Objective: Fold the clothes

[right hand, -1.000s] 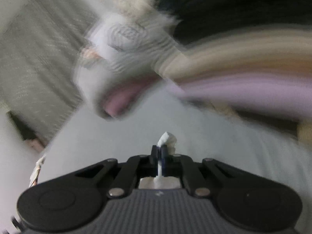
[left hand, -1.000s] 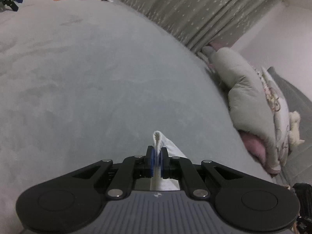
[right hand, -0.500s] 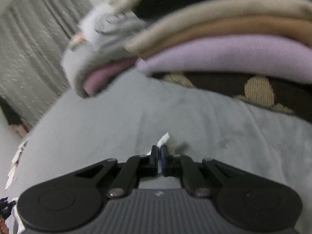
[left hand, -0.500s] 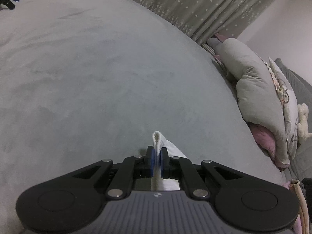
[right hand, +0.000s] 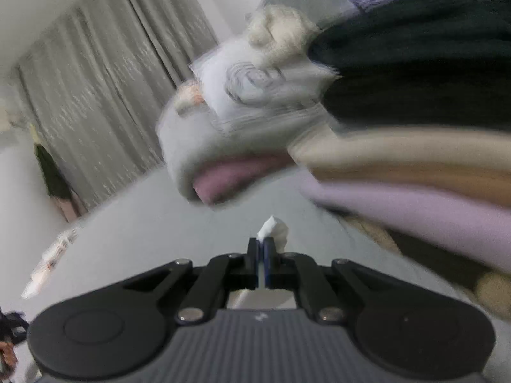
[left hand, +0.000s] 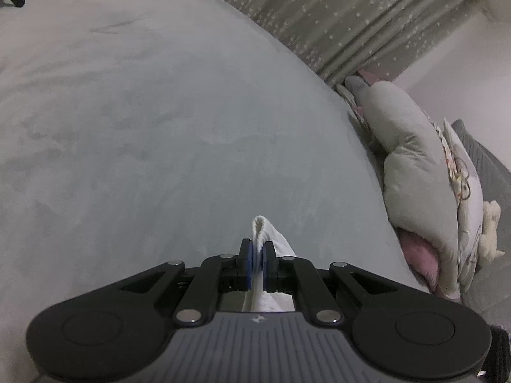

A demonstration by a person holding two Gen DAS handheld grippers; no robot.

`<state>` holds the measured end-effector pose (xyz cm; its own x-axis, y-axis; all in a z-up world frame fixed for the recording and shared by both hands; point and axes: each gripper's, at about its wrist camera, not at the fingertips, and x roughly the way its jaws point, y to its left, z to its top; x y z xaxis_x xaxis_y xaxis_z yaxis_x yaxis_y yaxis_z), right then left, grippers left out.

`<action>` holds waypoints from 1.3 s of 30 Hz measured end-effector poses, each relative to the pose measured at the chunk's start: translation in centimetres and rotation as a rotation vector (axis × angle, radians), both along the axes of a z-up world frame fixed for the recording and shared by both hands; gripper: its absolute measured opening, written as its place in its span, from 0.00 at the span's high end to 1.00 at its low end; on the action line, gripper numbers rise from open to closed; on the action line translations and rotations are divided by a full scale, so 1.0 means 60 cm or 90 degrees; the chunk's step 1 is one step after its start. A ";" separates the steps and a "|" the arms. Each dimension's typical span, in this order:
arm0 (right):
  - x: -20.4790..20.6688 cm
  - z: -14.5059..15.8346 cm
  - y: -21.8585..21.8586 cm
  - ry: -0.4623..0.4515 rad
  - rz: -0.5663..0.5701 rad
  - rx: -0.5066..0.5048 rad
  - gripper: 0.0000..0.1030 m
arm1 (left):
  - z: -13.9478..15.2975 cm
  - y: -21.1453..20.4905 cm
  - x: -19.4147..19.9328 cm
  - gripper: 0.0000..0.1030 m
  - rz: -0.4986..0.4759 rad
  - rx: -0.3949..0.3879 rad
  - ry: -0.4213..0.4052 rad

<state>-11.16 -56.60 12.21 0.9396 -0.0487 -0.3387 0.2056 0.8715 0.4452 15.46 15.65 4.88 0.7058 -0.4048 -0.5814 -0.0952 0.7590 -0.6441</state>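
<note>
White garment (left hand: 260, 233) hangs pinched in both grippers, left gripper (left hand: 257, 265) and right gripper (right hand: 261, 263) clamped on it above the grey bed (left hand: 143, 127). Folded clothes (right hand: 415, 172) already stack nearby; this piece looks not yet folded

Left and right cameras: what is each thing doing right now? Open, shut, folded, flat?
Left gripper: jaws shut on white cloth.
Right gripper: jaws shut on white cloth.
White cloth: pinched, its edge poking up.
Grey bed cover: spread flat.
Stack of clothes: folded, piled.
Curtain: drawn shut.
</note>
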 end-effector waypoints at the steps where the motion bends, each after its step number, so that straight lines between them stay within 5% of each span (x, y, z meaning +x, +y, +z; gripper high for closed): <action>1: -0.010 0.008 0.011 -0.034 0.006 -0.014 0.98 | -0.002 0.002 0.000 0.97 0.002 0.000 0.001; 4: -0.036 -0.022 0.013 -0.016 -0.012 -0.027 0.98 | -0.016 0.004 0.004 0.97 0.008 0.006 0.016; 9: -0.048 -0.126 -0.036 0.162 -0.078 0.010 0.99 | -0.034 -0.015 0.023 0.97 -0.003 0.020 0.042; 14: -0.061 -0.144 -0.058 0.207 -0.117 -0.013 0.99 | -0.033 -0.031 0.036 0.97 -0.013 0.038 0.043; 17: -0.048 -0.116 -0.044 0.209 -0.061 -0.077 0.90 | -0.032 -0.036 0.033 0.97 -0.020 0.046 0.040; 19: -0.023 -0.103 -0.039 0.211 -0.041 -0.112 0.58 | -0.032 -0.037 0.029 0.97 -0.024 0.049 0.039; 20: -0.009 -0.098 -0.036 0.218 -0.024 -0.118 0.54 | -0.033 -0.036 0.026 0.97 -0.027 0.051 0.039; 22: 0.019 -0.095 -0.034 0.233 0.011 -0.118 0.54 | -0.032 -0.034 0.022 0.97 -0.029 0.052 0.037; 26: 0.071 -0.123 -0.029 0.357 0.059 -0.114 0.56 | -0.028 -0.023 0.011 0.97 -0.038 0.054 0.031; 28: 0.066 -0.126 -0.011 0.370 0.066 -0.143 0.70 | -0.026 -0.021 0.006 0.97 -0.042 0.056 0.027; 30: 0.058 -0.122 0.000 0.356 0.087 -0.141 0.94 | -0.023 -0.020 0.005 0.97 -0.046 0.058 0.022; 39: 0.073 -0.027 0.043 0.198 0.047 -0.286 0.94 | -0.009 -0.017 0.003 0.97 -0.039 0.047 -0.002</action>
